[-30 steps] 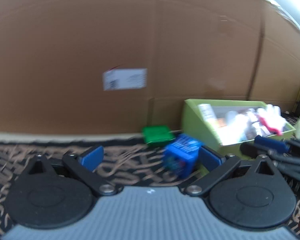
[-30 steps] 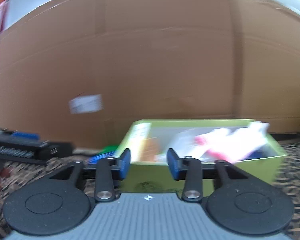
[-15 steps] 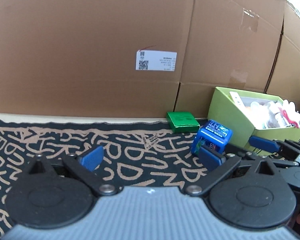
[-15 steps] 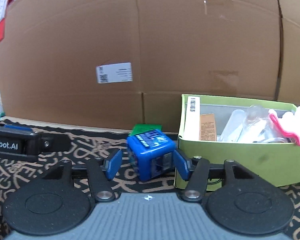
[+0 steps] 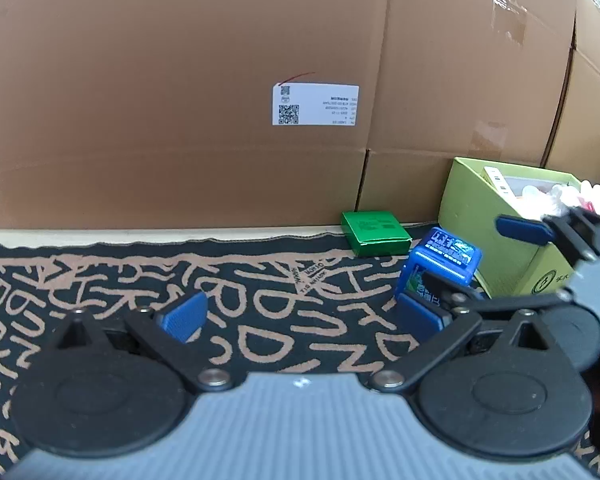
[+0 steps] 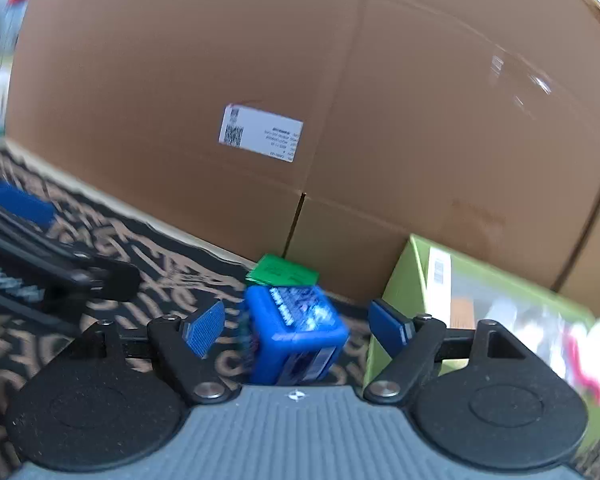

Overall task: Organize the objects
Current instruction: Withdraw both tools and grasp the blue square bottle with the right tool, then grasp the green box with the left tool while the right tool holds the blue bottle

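My right tongs [image 6: 296,326] stand wide, their jaws having just been opening, and the 1 blue cube [image 6: 296,336] sits between the pads on the mat with a gap on each side, touched by neither. Its printed faces carry white and green writing too blurred for me to read. My left tongs [image 5: 300,316] are wide too, with nothing but mat [image 5: 140,280] between the pads; from there the cube [image 5: 440,264] is just past my right pad. Beyond the cube, against the cardboard, lies 1 flat green box [image 6: 282,272], its dark print too small to read. To the right of my right tongs is 1 lime box [image 6: 404,280], open-topped, a barcode strip on its inner wall, white and pink things inside that I cannot count. A round logo and a few characters show on its side in the left view, unreadable. The cardboard wall [image 5: 180,100] ahead bears 1 white label [image 5: 315,105] with 2 QR codes and lines of small text I cannot make out. The black mat has tan letter-like scrawl and 1 small printed tag.
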